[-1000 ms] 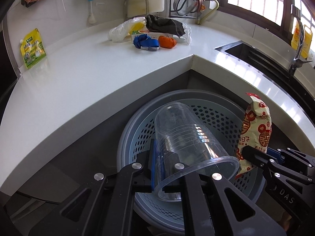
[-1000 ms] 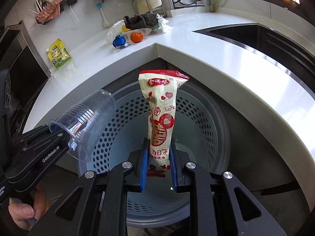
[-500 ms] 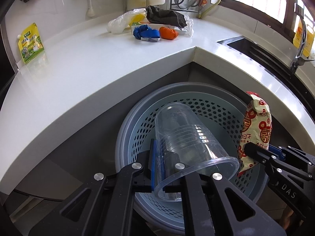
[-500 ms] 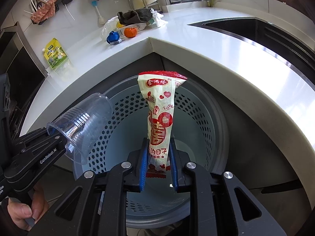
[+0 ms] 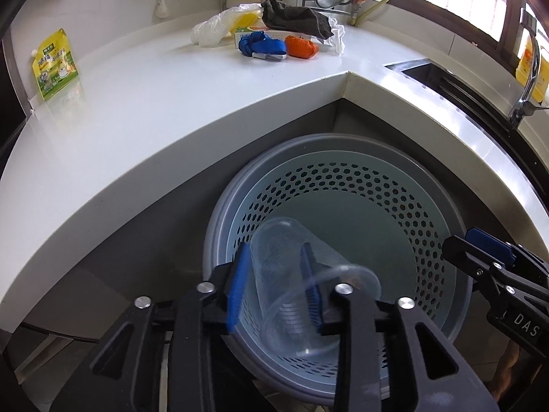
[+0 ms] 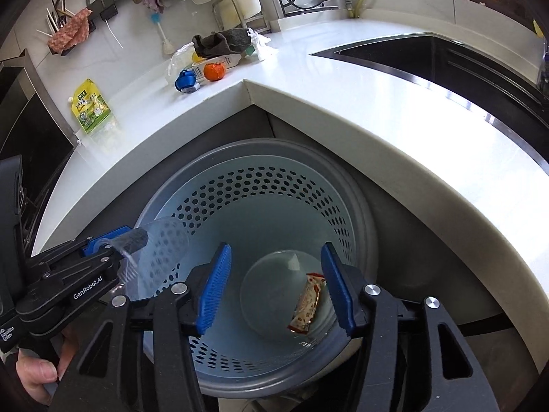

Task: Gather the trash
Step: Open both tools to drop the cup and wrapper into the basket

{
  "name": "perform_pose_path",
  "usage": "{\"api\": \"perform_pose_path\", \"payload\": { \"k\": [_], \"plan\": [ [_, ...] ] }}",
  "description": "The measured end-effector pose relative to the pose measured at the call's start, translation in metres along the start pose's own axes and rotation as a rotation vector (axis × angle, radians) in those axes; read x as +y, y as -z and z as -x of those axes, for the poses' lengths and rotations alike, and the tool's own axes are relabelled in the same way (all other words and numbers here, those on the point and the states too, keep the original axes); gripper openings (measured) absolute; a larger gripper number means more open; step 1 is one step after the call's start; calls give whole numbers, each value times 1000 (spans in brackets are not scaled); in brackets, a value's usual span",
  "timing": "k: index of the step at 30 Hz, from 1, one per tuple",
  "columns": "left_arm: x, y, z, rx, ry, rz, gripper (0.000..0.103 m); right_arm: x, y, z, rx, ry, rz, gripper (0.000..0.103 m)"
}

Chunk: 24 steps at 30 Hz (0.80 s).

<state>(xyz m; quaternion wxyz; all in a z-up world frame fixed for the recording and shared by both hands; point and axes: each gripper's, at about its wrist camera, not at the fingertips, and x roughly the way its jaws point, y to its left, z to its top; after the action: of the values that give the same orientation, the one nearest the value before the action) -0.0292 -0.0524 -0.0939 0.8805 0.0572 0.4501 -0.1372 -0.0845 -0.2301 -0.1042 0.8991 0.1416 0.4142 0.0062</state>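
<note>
In the left wrist view my left gripper [image 5: 274,286] hangs over the grey perforated bin [image 5: 343,144]. Its jaws are opening, and a clear plastic cup [image 5: 284,309], blurred, sits loose between the blue pads, tipping down into the bin. In the right wrist view my right gripper [image 6: 276,292] has jaws opening wide with nothing between them. The red-and-white snack packet [image 6: 307,304] lies on the floor of the bin [image 6: 274,151]. The left gripper [image 6: 127,238] and the cup [image 6: 161,254] show at the left; the right gripper [image 5: 466,243] shows at the right edge.
The bin stands on the floor inside the corner of a white counter [image 5: 137,110]. On the counter lie a blue item [image 5: 262,46], an orange item [image 5: 302,46], a dark cloth [image 5: 295,20], a plastic bag [image 5: 219,29] and a yellow-green pouch [image 5: 55,63]. A sink [image 6: 446,55] lies to the right.
Both grippers opened. The snack packet dropped from the right gripper to the bin floor. The cup came free of the left gripper's pads and tilts down into the bin.
</note>
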Motion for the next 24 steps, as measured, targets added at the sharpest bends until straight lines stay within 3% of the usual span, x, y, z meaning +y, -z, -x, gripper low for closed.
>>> {"api": "perform_pose_path", "payload": {
  "k": [2,14,24],
  "plan": [
    [1,0,3,-19,-7,0,51,-1,0,1,-2,3,-3,55],
    [1,-4,9,-44,-18,-2,58,-2,0,6,-18,7,-11,58],
    [6,-5,17,-71,-15,14,73,-2,-1,10,-35,10,-13,62]
  ]
}}
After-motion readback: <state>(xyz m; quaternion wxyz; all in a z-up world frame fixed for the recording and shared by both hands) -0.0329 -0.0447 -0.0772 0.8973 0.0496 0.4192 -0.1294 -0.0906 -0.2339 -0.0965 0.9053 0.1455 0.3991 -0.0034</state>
